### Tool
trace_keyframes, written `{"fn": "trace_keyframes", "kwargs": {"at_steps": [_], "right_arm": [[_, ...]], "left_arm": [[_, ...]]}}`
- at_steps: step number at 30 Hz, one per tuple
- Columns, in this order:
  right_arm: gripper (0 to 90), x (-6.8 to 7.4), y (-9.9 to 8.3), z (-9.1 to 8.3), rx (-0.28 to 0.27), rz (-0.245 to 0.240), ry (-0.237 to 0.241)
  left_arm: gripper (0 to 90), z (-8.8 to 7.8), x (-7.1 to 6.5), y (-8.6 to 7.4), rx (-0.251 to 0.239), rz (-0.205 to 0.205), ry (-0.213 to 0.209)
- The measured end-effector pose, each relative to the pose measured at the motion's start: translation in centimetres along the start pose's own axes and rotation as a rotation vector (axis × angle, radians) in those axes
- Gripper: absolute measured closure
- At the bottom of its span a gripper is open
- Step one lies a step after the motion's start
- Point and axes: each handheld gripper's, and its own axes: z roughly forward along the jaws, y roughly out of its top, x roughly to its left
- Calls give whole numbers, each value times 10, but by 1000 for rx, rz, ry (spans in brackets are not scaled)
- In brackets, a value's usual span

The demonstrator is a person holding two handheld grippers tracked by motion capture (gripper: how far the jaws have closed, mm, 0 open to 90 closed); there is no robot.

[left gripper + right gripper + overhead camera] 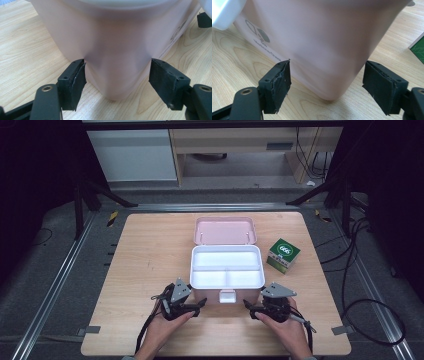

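Pink box (227, 270) x1, open lid, 3 compartments, 2 hand-held grippers, left (197, 306) & right (248, 307), jaws spread round its front corners, 1 green carton (283, 255).

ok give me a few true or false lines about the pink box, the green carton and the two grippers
1. The pink box has its lid open, lying flat behind it. True.
2. The white tray inside the box holds several bottles. False: its compartments look empty.
3. The green carton stands on the table to the right of the box, apart from it. True.
4. The left gripper is clamped shut on the carton. False: its jaws stand open around a near corner of the box, far from the carton.
5. The right gripper sits at the other near corner of the box, jaws open. True.
6. The white latch is on the far side of the box. False: it is on the near front wall, between the grippers.
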Motion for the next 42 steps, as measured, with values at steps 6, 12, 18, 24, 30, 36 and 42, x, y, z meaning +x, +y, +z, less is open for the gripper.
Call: {"fn": "trace_keyframes", "kwargs": {"at_steps": [6,12,18,24,30,36,42], "right_arm": [[122,0,0,-1,8,35,41],[95,-16,-1,-17,71,7,72],[114,-53,23,-56,74,-5,60],[151,-79,67,-75,87,-51,83],[191,-92,102,-73,112,-109,113],[276,-95,142,-56,159,-181,147],[303,-88,170,-40,192,-229,177]], "left_arm": [[237,2,-3,-1,-6,30,32],[150,-3,0,-12,21,0,15],[63,-17,33,-25,81,-97,40],[52,-18,62,-36,142,-151,90],[56,-15,76,-44,208,-142,155],[55,-15,88,-52,214,-165,161],[51,-14,92,-56,223,-173,162]]}}
